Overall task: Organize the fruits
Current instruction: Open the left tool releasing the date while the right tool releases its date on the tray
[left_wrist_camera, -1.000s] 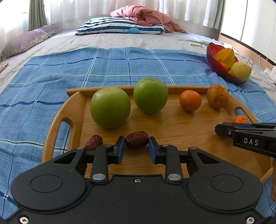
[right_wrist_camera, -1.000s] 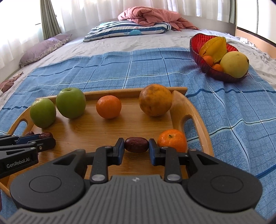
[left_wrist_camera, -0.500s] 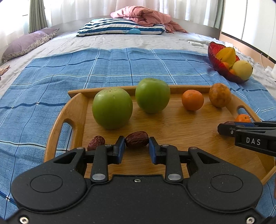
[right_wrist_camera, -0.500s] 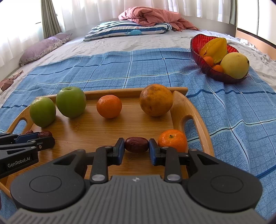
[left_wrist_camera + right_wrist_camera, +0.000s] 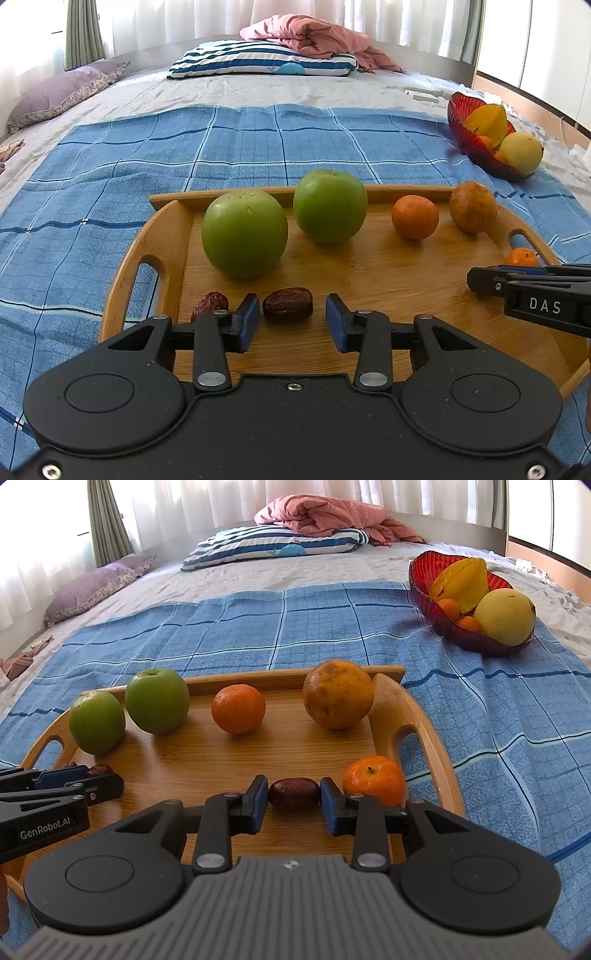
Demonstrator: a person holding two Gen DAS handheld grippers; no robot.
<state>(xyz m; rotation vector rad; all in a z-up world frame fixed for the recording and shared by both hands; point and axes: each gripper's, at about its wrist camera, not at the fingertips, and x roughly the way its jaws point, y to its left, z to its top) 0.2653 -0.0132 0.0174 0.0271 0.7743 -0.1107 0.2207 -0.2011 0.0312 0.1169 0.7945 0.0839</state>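
On the wooden tray (image 5: 388, 288) lie two green apples (image 5: 243, 232), a mandarin (image 5: 414, 217) and a larger orange (image 5: 472, 206). My left gripper (image 5: 291, 321) has its jaws opening. A dark date (image 5: 288, 304) lies on the tray between them with a gap on each side. A second date (image 5: 210, 302) lies just left of it. My right gripper (image 5: 294, 803) is low over the tray's (image 5: 295, 753) right end, jaws starting to open. Its pads still touch both ends of another date (image 5: 294, 794), next to a small mandarin (image 5: 373, 779).
The tray rests on a blue checked cloth (image 5: 258, 147) spread over a bed. A red glass bowl (image 5: 424, 587) with a starfruit, a yellow fruit and small oranges sits at the back right. Pillows and a pink blanket lie at the head of the bed.
The left jaws have spread apart and let go of the date, which stays on the tray. The right jaws look almost as before. Neither hand has moved.
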